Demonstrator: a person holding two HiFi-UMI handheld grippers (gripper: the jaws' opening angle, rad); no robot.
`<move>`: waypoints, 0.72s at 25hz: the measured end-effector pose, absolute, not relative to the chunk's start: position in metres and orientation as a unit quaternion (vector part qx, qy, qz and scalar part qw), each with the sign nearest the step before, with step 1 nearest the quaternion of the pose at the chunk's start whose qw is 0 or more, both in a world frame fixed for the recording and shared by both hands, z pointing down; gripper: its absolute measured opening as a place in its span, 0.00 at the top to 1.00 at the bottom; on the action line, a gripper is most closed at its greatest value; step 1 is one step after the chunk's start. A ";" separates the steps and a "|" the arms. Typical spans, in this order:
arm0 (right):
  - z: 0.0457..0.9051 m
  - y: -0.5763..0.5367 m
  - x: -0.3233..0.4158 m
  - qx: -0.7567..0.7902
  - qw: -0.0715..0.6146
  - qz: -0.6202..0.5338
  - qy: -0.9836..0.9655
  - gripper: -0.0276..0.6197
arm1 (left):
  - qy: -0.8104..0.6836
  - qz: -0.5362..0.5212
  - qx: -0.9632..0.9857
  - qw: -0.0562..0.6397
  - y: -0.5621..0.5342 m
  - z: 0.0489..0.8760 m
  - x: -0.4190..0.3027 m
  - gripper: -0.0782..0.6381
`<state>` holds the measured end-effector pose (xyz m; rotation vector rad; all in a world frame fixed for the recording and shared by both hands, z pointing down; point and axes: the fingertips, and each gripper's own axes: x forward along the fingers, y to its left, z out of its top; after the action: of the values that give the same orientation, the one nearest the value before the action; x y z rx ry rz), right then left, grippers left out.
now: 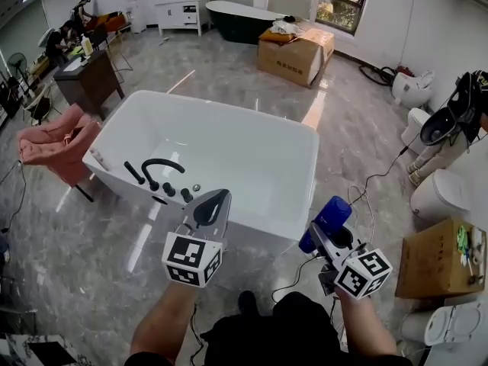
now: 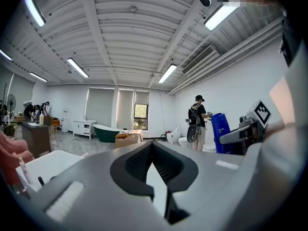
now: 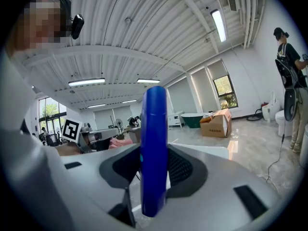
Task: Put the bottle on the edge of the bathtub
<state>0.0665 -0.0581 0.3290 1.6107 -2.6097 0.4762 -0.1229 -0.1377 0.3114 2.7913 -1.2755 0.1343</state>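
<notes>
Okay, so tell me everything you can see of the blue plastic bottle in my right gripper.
The glossy, deep-blue plastic bottle is smooth and rounded, with small pale print on its side; no cap is visible. It is clamped between the jaws of the right gripper and sticks out past them. It is held in the air beside the near right corner of the white bathtub, not yet on its edge.

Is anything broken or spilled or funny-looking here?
Nothing looks spilled or broken. The funny part: the white bathtub stands on an open floor, not in a bathroom. The blue bottle is in the right gripper.
</notes>
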 end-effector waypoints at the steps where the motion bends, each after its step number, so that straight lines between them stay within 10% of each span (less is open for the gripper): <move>1: 0.329 -0.061 0.067 0.519 0.019 0.154 -0.841 0.72 | -0.416 0.042 0.908 0.042 -0.139 0.315 -0.122 0.88; 18: 0.361 -0.134 0.106 0.495 0.011 0.191 -0.848 0.72 | -0.451 0.090 0.878 0.131 -0.158 0.397 -0.082 0.88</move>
<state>0.1062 -0.1339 0.3613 1.5429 -2.6454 0.5949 -0.0819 -0.1576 0.3969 2.5504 -1.3081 0.2621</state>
